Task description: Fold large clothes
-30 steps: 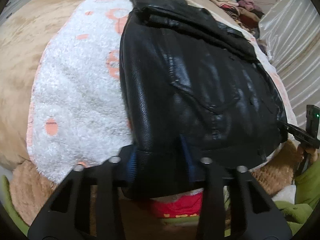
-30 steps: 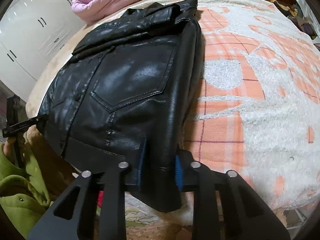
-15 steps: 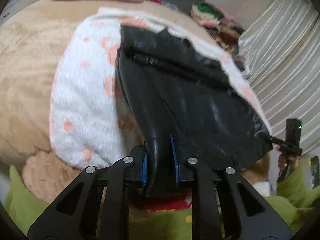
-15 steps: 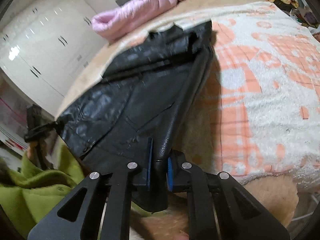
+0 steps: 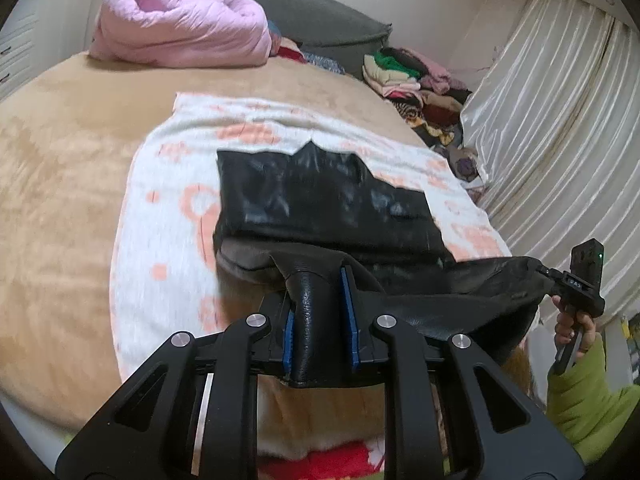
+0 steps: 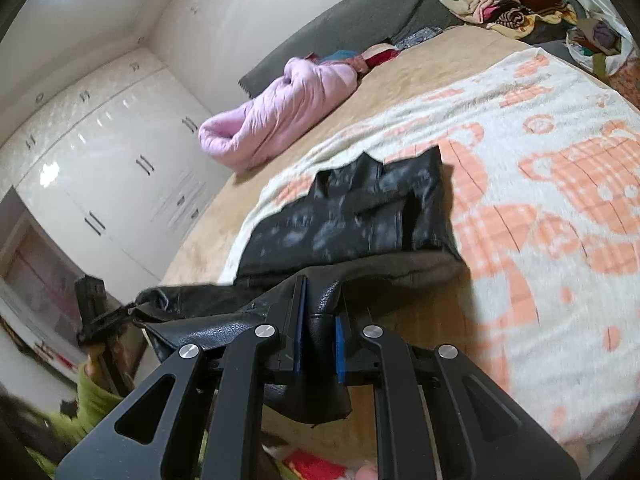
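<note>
A black leather jacket lies on a white and orange blanket on the bed; it also shows in the right wrist view. Its collar end rests on the blanket and its near hem is lifted off the bed. My left gripper is shut on the hem's left corner. My right gripper is shut on the hem's right corner; it also shows at the right edge of the left wrist view. The hem hangs stretched between the two grippers.
A pink quilt lies rolled at the head of the bed by a grey headboard. A pile of clothes sits at the far right by white curtains. White wardrobes stand on the left side.
Both grippers have lifted the jacket's near hem up and back from the bed. The lower half has come off the blanket, and the jacket now bends along a fold line.
</note>
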`<act>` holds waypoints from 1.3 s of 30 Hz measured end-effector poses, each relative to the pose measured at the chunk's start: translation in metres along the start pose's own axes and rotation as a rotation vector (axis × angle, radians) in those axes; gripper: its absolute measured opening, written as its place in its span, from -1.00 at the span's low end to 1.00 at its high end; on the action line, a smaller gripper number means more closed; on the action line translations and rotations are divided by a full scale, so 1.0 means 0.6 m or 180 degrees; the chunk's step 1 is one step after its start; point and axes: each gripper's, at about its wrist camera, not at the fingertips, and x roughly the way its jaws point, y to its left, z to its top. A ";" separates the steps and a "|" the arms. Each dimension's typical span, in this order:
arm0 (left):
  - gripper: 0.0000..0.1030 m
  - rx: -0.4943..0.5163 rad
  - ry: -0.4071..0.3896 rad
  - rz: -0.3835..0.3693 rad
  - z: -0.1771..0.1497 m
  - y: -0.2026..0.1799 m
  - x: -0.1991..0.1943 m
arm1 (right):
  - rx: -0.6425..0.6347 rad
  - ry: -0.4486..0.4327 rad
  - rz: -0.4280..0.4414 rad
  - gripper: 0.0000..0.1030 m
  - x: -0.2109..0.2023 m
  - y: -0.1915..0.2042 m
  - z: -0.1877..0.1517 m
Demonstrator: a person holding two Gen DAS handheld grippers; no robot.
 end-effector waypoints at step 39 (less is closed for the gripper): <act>-0.66 -0.0615 0.0313 0.0446 0.192 0.092 0.284 | 0.1075 0.0305 -0.0663 -0.68 0.284 -0.138 0.200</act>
